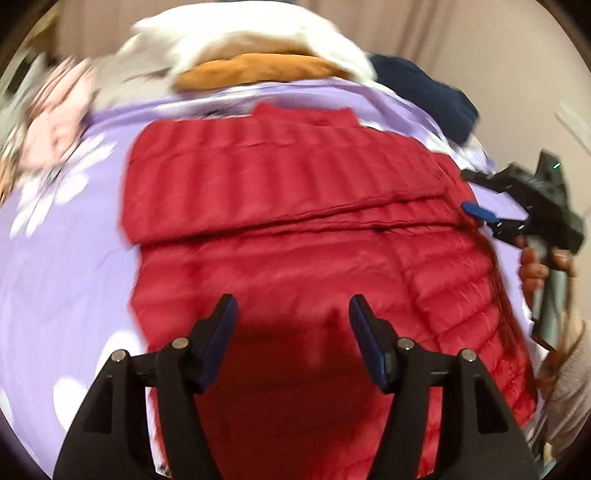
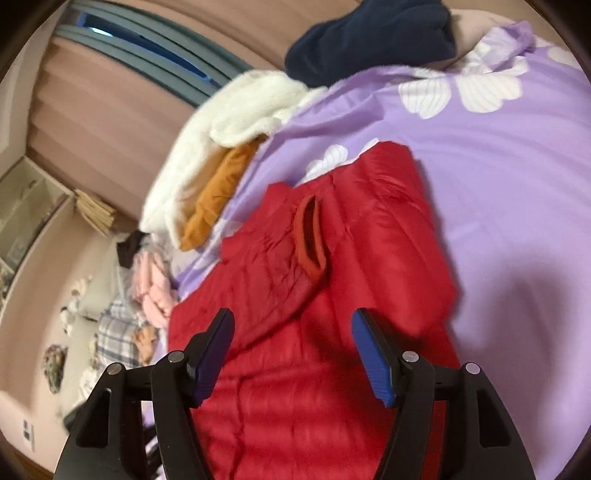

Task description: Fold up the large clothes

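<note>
A red quilted puffer jacket [image 1: 295, 206] lies flat on the lilac flowered bed cover [image 1: 74, 258], one sleeve folded across its chest. My left gripper [image 1: 293, 306] hovers above the jacket's lower part, jaws apart, nothing between the blue pads. My right gripper [image 1: 480, 214] shows at the jacket's right edge, held by a hand [image 1: 533, 273]. In the right wrist view the right gripper [image 2: 293, 321] stands open over the jacket [image 2: 332, 295], close behind the sleeve's cuff [image 2: 308, 236], with no cloth pinched.
A heap of clothes lies at the bed's far end: a white fleece [image 1: 240, 33], an orange-brown garment [image 1: 255, 70], a navy one [image 1: 424, 92] and pink clothing [image 1: 62, 110]. Curtains [image 2: 92, 122] hang behind. A shelf and small items stand along the wall [image 2: 37, 229].
</note>
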`<state>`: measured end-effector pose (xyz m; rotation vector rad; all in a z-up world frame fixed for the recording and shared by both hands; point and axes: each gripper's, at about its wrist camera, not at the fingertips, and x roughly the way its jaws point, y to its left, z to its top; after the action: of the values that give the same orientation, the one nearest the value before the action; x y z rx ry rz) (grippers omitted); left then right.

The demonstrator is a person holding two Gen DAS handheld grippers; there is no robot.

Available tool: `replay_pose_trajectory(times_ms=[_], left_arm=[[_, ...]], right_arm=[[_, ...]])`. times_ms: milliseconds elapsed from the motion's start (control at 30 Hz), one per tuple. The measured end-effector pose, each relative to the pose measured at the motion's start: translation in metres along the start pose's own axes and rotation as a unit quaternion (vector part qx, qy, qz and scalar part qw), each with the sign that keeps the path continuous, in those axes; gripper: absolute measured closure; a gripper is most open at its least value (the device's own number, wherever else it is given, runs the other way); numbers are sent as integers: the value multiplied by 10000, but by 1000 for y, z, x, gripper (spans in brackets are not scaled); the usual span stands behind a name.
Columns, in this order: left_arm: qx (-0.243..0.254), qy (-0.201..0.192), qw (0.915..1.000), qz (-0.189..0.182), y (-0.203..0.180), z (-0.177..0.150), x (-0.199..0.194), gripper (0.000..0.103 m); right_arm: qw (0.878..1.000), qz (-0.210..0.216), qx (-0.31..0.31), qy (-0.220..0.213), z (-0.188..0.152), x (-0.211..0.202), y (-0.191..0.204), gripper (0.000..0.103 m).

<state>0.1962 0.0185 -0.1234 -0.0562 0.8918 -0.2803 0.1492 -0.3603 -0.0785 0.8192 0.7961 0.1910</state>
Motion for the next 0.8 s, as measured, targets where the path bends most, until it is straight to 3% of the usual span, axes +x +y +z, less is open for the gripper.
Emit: replay_pose_trajectory(times_ms=[67, 100, 133, 233, 300, 400, 467, 567, 667, 733, 800], left_arm=[[-298, -46, 9995, -13, 12, -6, -7, 36], [-409, -63, 9991, -5, 16, -9, -10, 35], [-508, -72, 9987, -2, 22, -13, -14, 35], [-679, -83, 9977, -8, 29, -18, -19, 35], [-757, -118, 9971, 20, 35, -25, -26, 35], [-894, -176, 9958, -24, 40, -29, -30, 33], [-963, -171, 9952, -12, 44, -34, -32, 32], [-1063, -65, 9943, 6, 48, -40, -30, 32], [-1113, -29, 9938, 38, 52, -44, -32, 32], [-1137, -15, 9935, 65, 54, -48, -34, 32], [-1188, 31, 9929, 91, 56, -52, -33, 29]], right_arm=[[9998, -76, 137, 85, 7, 16, -3, 37], [9995, -45, 278, 127, 10, 26, -6, 43], [9993, -77, 344, 119, 11, 29, -6, 58], [9996, -296, -1, 47, 15, 34, 6, 87], [9992, -355, -155, -32, 16, 26, 14, 93], [9977, -331, -365, -465, 15, -6, 25, 93], [9951, -704, -430, -536, 13, -17, 22, 93], [9894, -1351, -511, -179, 9, -9, 9, 92], [9813, -1813, -640, 83, 5, -6, 3, 77], [9731, -2084, -945, -252, 4, -21, 17, 68], [9639, -2160, -1378, -722, 2, -37, 39, 68]])
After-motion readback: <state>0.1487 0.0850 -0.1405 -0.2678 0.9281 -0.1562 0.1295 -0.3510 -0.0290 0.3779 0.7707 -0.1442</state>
